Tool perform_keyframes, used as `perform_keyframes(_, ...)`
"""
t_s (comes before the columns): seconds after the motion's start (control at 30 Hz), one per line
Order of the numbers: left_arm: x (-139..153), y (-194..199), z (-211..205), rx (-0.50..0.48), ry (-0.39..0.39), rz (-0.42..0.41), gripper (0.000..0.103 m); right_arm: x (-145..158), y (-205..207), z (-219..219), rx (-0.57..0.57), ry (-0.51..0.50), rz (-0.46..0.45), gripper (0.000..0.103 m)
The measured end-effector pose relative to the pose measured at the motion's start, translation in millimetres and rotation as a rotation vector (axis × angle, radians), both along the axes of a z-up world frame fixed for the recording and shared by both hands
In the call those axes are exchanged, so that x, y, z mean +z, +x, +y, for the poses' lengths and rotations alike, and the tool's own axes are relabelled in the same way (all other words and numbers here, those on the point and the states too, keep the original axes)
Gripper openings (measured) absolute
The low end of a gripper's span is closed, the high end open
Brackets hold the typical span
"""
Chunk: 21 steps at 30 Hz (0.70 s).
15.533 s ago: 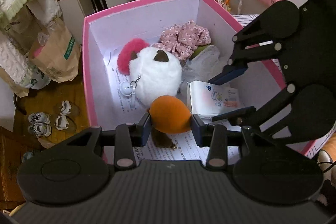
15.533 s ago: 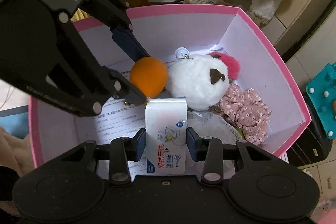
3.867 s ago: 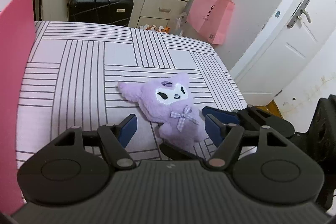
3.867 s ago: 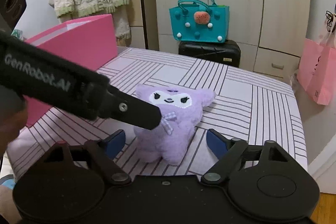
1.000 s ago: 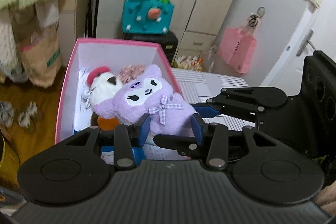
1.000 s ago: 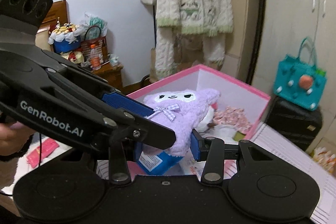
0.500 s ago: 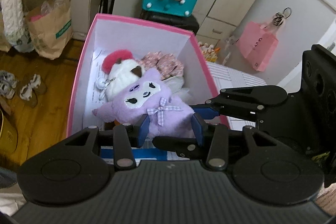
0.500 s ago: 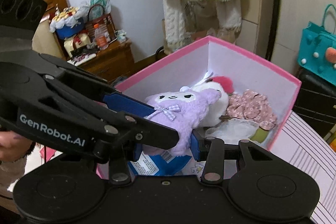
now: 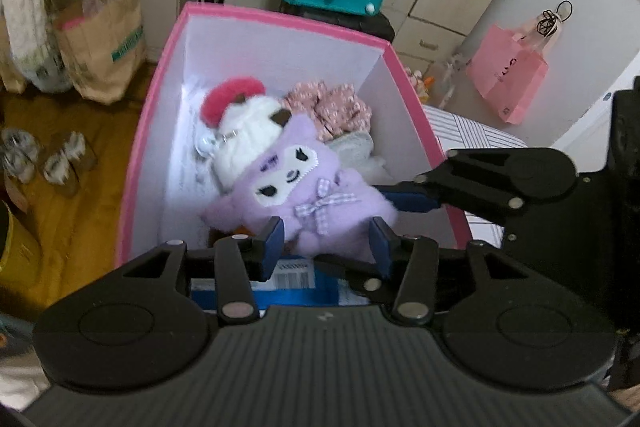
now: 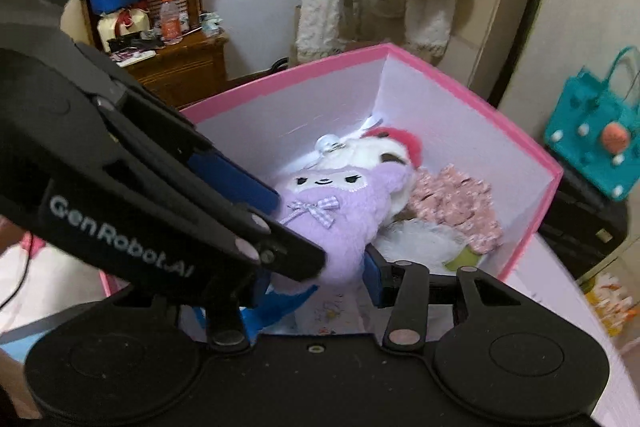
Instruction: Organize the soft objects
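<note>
The purple plush point(image 9: 304, 187) lies over the pink box point(image 9: 280, 17), its lower body between both claws, head pointing away toward the white plush point(image 9: 244, 131). The left claw point(image 9: 326, 241) and right claw point(image 10: 316, 277) are both opening, pads easing off its sides. Only the right view shows the left claw crossing the plush's flank; only the left view shows the blue pack point(image 9: 280, 285) beneath.

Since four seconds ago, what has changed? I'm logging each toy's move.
The purple plush went from the striped surface into the pink box, carried by both grippers; the left gripper and right gripper are now opening around it. The white plush and floral cloth stayed put.
</note>
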<state>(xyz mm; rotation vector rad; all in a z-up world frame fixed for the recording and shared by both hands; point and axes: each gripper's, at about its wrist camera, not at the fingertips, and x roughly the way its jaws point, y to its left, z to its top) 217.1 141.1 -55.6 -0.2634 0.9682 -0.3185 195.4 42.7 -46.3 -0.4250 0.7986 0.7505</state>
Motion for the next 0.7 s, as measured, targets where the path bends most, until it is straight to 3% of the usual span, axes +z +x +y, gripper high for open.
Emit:
perform_keyframes(0.23,13,-25,4,0.019,0.059,-0.120,0.054,14,-22,-19,-0.059,0.056,-0.038,0.059)
perform_keyframes(0.5,25,-54,10,0.031,0.061,-0.170,0.061,34,-52,-61,-0.129,0.216,-0.045,0.059)
perform_keyframes(0.7,41,-88,1,-0.006,0.061,-0.218,0.062,49,-78,-81,-0.176,0.248,-0.075,0.059)
